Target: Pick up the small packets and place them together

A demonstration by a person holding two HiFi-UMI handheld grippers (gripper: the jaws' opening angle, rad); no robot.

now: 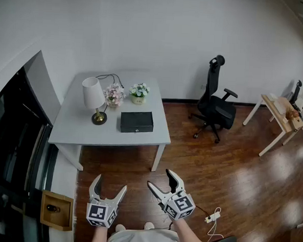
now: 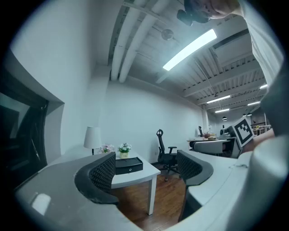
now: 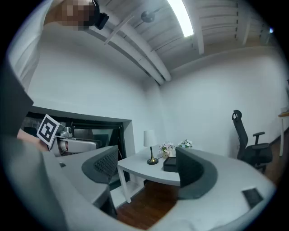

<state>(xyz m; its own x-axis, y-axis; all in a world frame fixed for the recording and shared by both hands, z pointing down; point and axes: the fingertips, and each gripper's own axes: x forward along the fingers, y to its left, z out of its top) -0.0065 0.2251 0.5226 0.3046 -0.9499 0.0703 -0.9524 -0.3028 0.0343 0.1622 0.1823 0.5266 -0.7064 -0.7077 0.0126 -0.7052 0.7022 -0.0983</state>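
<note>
We hold both grippers level above the wooden floor (image 1: 225, 168), side by side and apart. The left gripper (image 1: 109, 184) is released, its jaws spread wide with only air between them. The right gripper (image 1: 159, 178) is released too, jaws wide and nothing in them.

Just right of the right gripper, a white power strip (image 1: 210, 217) lies on the floor. Left of the left gripper, a small wooden box (image 1: 56, 209) sits by the dark glass wall.

Ahead of both grippers, well apart from the jaws, stands the white table (image 1: 79, 124). A black box (image 1: 136, 121) is on its near part, with a lamp (image 1: 93, 94) to the box's left. Two small flower pots (image 1: 139, 92) stand behind, toward the wall.

Farther ahead and right of the right gripper are a black office chair (image 1: 216, 104) and, beyond it, a wooden side table (image 1: 282, 115).

We cannot make out the small packets in any view.
</note>
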